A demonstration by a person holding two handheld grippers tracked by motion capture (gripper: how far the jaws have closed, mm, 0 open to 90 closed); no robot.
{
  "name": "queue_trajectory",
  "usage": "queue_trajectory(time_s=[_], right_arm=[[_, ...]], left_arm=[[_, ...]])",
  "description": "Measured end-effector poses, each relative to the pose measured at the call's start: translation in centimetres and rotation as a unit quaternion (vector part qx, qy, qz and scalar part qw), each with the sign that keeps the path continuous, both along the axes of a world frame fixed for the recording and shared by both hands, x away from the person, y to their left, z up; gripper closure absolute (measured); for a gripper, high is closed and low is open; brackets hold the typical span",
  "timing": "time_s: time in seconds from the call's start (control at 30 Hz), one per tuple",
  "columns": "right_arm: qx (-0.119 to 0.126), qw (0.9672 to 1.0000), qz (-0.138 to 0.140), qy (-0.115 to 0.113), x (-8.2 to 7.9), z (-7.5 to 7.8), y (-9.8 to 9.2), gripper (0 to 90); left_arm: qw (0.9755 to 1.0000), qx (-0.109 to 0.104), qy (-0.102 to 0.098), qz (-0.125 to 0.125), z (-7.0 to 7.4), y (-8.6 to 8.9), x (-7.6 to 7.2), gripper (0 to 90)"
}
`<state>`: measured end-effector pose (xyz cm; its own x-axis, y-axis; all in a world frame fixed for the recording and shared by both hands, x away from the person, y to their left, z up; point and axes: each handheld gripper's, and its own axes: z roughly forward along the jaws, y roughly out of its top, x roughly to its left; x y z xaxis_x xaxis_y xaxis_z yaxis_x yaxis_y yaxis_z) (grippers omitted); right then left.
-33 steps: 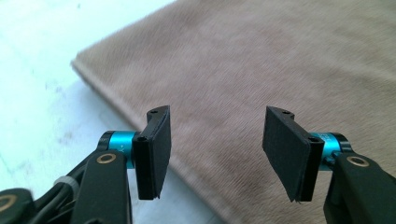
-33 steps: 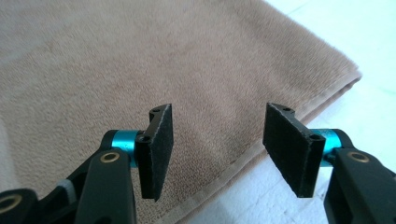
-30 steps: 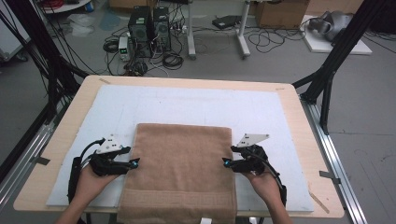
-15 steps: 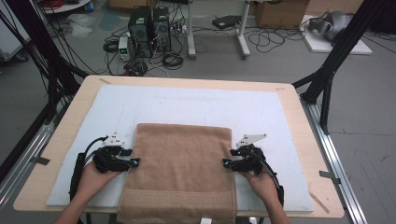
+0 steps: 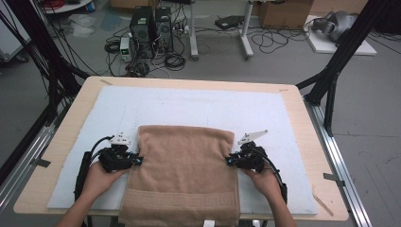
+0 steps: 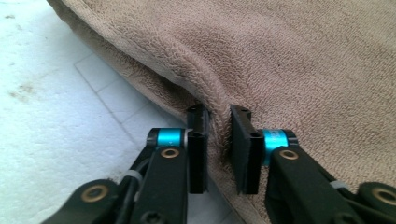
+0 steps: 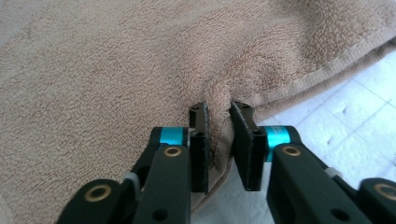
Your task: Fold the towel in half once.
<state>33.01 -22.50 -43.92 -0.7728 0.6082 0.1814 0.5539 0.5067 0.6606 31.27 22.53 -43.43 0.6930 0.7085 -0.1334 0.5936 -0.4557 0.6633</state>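
While the tan towel (image 5: 184, 175) lies folded flat on the near middle of the counter (image 5: 293, 101), with its patterned hem hanging over the front edge, both sides of it are now being pinched. On its left edge, the left tongs (image 5: 139, 159) have just been closing, and the left gripper view shows a ridge of terry cloth bunched up between the two black jaws, pressed from both sides, the towel (image 6: 299, 60) spreading away above and to the right. On the opposite edge, the right tongs (image 5: 228, 161) have just been closing too, and the right gripper view tells the same story: a fold of the towel (image 7: 116, 70) squeezed between the jaws, right at the stitched border. Each pair of tongs comes in level from its own side, roughly halfway along the towel's length, with a hand behind each one and a black cable trailing back. Under the towel sits a white foam mat (image 5: 189, 109) covering most of the wooden counter top. Beyond the far edge, on the grey floor, stand two computer towers (image 5: 151, 26) among loose cables.
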Motion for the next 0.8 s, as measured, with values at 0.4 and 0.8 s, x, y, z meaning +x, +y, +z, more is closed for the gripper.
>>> queue_trajectory(time_s=[0.4,0.8], right_arm=[[-0.013,0.9997,0.011,-0.02,0.2,0.7,0.1,82.5],[-0.021,0.9985,-0.01,-0.049,2.7,3.2,0.1,82.6]], left_arm=[[0.9992,0.007,-0.037,0.016,0.7,-0.4,0.2,83.3],[0.9963,0.008,-0.07,0.049,2.9,-1.1,3.4,83.3]])
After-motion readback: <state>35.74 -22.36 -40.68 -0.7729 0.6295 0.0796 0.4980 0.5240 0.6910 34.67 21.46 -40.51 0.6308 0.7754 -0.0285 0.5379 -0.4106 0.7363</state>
